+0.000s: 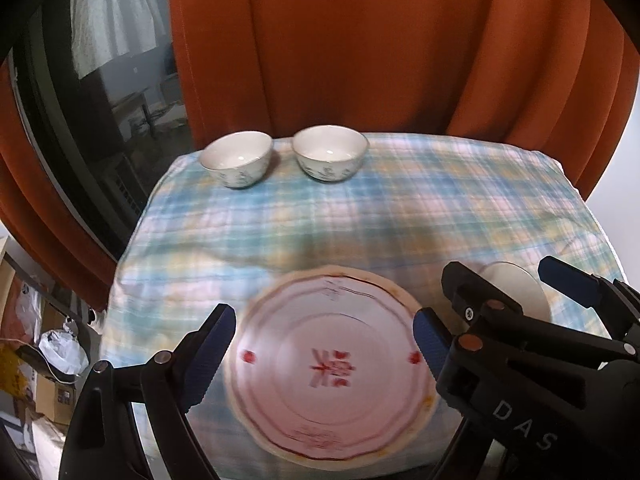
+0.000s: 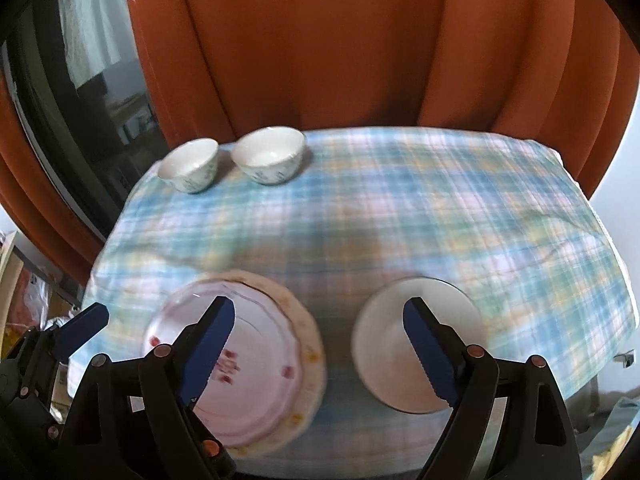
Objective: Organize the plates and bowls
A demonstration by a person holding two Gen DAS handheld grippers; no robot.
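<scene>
A pink plate with red marks lies on a larger cream plate at the table's near edge; both show in the right wrist view. A plain white plate lies to its right, partly hidden in the left wrist view. Two white bowls stand at the far left, also in the right wrist view. My left gripper is open above the pink plate. My right gripper is open above the gap between the plates.
A blue plaid cloth covers the small table. Orange curtains hang close behind it. A dark window is at the left. Boxes and bags sit on the floor at the left.
</scene>
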